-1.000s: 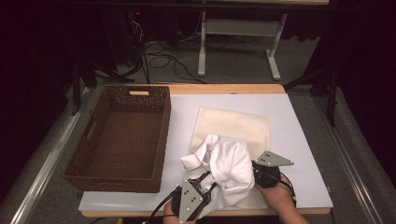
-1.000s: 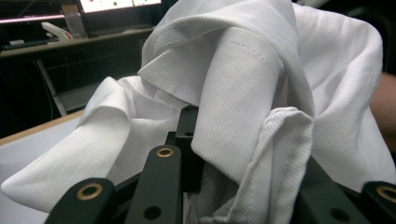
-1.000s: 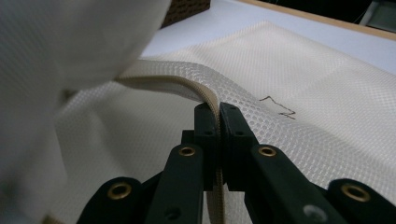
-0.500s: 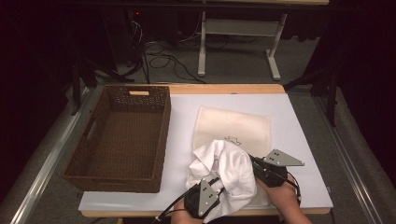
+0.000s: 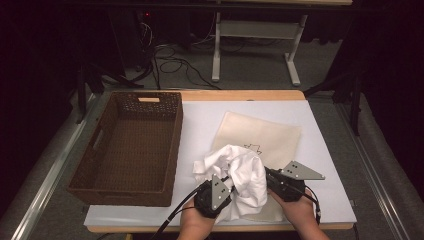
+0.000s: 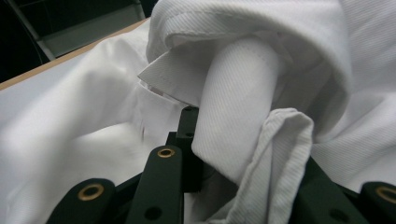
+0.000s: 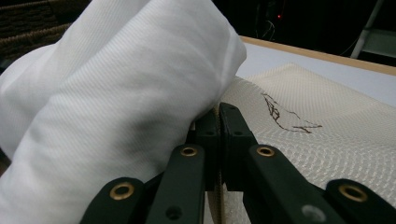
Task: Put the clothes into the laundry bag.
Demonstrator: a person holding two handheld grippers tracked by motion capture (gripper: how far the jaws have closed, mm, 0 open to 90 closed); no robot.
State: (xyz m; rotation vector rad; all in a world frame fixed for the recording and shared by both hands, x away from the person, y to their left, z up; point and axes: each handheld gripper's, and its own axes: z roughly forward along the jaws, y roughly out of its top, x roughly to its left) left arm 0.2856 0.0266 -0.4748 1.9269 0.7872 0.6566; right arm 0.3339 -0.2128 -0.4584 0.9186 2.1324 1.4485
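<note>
A crumpled white garment [image 5: 245, 172] lies bunched at the table's front, over the near end of a flat cream mesh bag [image 5: 265, 135] with a small brown drawing. My left gripper [image 5: 230, 184] comes in from the garment's left, shut on a thick fold of the white garment [image 6: 243, 93], which hides its right jaw. On the garment's right side, my right gripper [image 5: 268, 176] has its jaws pressed together [image 7: 219, 116] on the cream bag's [image 7: 317, 140] near edge. The white garment [image 7: 116, 93] drapes against its left jaw.
An empty brown wicker basket [image 5: 130, 145] stands on the left of the table, beside the white sheet [image 5: 200, 120] covering the top. Its weave shows at the upper left of the right gripper view [image 7: 28, 23]. A hand holds each gripper at the front edge.
Both grippers and the bunched white garment have shifted to the right, farther onto the cream bag. The left gripper has come closer to the right one.
</note>
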